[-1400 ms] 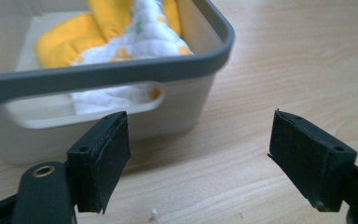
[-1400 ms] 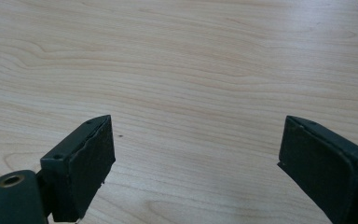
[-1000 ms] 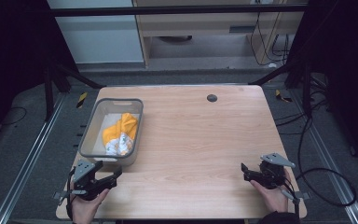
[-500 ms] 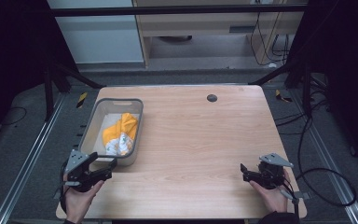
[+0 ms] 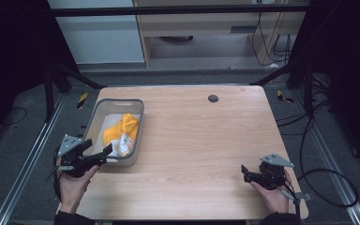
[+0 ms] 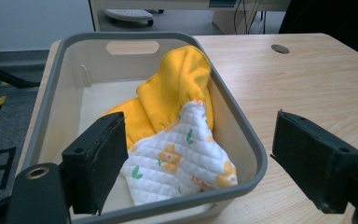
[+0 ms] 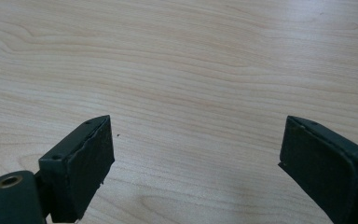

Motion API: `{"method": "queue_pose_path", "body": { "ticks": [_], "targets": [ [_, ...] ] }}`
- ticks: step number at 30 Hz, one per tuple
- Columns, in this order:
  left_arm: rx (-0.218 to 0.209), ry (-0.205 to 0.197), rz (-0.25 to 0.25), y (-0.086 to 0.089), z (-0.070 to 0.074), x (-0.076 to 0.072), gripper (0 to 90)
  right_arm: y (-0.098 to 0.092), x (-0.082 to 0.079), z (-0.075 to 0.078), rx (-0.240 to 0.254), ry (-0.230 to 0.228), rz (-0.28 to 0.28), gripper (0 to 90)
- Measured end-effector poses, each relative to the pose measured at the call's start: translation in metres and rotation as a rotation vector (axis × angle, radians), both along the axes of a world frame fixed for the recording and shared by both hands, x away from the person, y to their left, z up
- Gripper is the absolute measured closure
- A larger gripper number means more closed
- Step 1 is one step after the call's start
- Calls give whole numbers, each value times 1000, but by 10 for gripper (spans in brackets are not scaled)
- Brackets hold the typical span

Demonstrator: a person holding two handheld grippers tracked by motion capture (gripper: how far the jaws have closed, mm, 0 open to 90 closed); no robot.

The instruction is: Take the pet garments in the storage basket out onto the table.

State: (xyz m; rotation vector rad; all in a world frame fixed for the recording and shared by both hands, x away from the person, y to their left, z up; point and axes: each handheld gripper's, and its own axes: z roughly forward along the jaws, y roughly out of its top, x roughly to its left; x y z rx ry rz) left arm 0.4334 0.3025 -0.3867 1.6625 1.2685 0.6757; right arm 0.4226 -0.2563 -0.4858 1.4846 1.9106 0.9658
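A: Start with the left gripper (image 5: pixel 96 157). How do its jaws stand?

B: Spread wide, with nothing between them and nothing touching the pads. In the left gripper view the jaws straddle the near end of the grey bin (image 6: pixel 256 154): one jaw sits just inside the bin's near wall, the other hangs outside over the bench (image 6: pixel 317 79).

A: And what lies between them?

B: Just beyond the jaws, inside the bin, lies the quilted cloth (image 6: pixel 177 158), white with green and orange prints. It touches neither jaw. Behind it the yellow part of the cloth (image 6: pixel 177 88) rises and leans on the bin's side wall, the one toward the outer jaw. Farther still is the bin's far wall with its handle slot (image 6: pixel 132 47).

A: The right gripper (image 5: pixel 247 172)?

B: Also spread wide and holding nothing. In the right gripper view there is bare wood between and beyond the jaws. From the high view it is in the person's right hand (image 5: pixel 274 194) at the near right of the bench, well apart from the bin (image 5: pixel 93 123).

A: Anything beyond the jaws on the bench?

B: A small dark round hole (image 5: pixel 213 98) near the far edge, well past both grippers.
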Motion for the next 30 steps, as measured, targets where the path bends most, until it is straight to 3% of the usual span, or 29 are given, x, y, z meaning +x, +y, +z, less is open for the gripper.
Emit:
{"method": "queue_pose_path", "body": {
  "ticks": [15, 30],
  "targets": [
    [21, 16, 6, 3, 15, 28, 175, 0, 1, -2, -10, 8, 6, 96],
    [69, 84, -31, -9, 16, 49, 194, 1, 2, -3, -13, 19, 21, 96]
  ]
}}
